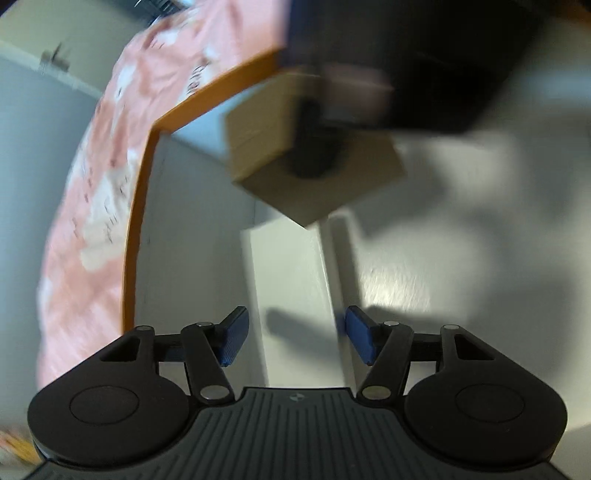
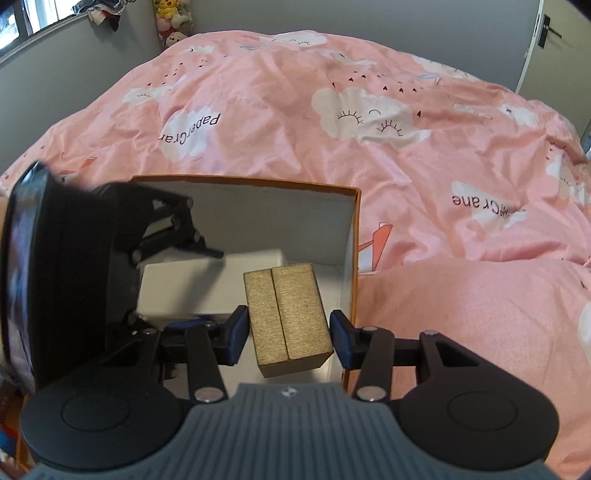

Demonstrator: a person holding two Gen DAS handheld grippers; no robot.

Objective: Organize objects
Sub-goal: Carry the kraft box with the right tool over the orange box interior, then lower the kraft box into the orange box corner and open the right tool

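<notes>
My right gripper (image 2: 290, 334) is shut on a brown block (image 2: 286, 314) with a seam down its middle, holding it above the open orange box (image 2: 355, 258). A white box (image 2: 166, 291) lies on the orange box's pale floor. My left gripper (image 2: 203, 286) reaches in from the left, over the white box. In the left wrist view the left gripper (image 1: 295, 339) stands open and empty above the white box (image 1: 291, 280). The brown block (image 1: 317, 177) hangs blurred ahead, with a dark finger (image 1: 314, 147) of the right gripper against it.
The orange box (image 1: 140, 221) rests on a bed under a pink cloud-print duvet (image 2: 295, 129). Its walls stand close around both grippers. Grey walls, a window and plush toys (image 2: 171, 22) lie beyond the bed.
</notes>
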